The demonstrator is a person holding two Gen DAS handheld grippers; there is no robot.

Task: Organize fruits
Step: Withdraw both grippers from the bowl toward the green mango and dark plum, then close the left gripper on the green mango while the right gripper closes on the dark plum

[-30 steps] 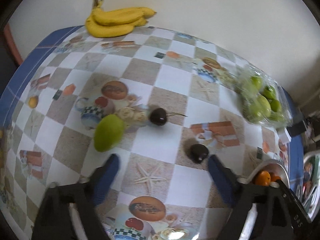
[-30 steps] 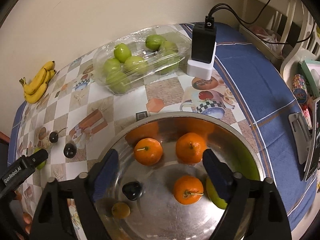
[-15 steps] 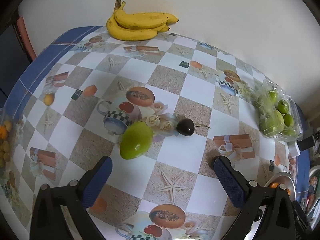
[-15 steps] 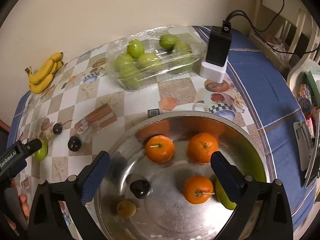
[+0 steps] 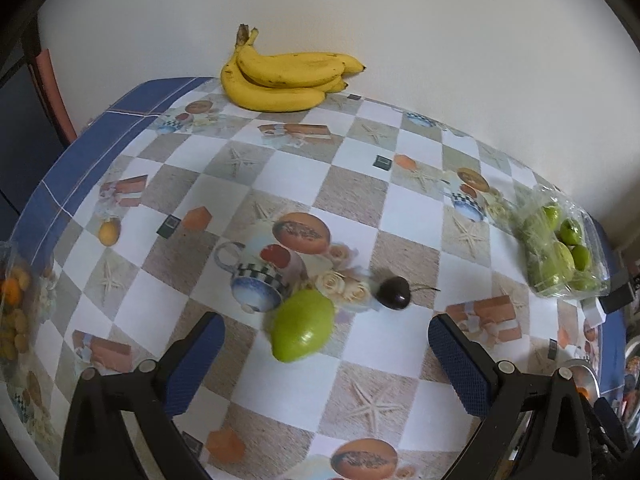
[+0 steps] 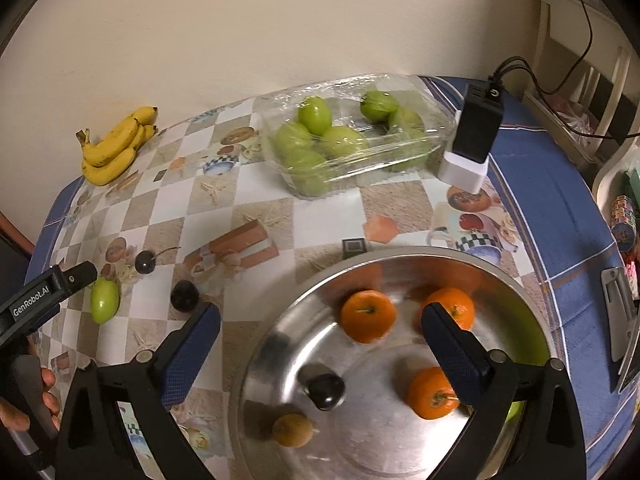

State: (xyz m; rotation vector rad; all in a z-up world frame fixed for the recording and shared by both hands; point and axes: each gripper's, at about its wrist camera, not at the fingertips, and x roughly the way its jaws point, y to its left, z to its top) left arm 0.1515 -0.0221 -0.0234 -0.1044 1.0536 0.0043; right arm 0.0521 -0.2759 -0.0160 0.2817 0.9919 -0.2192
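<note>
Both tongs gape wide with nothing between them: our left gripper (image 5: 322,354) hangs over the green fruit (image 5: 303,330) on the checked tablecloth (image 5: 404,240), dark cherry (image 5: 393,292) just beside it. Further right, our right gripper (image 6: 318,340) hangs over the steel bowl (image 6: 500,276), where three oranges (image 6: 368,315) and another cherry (image 6: 325,390) sit.
</note>
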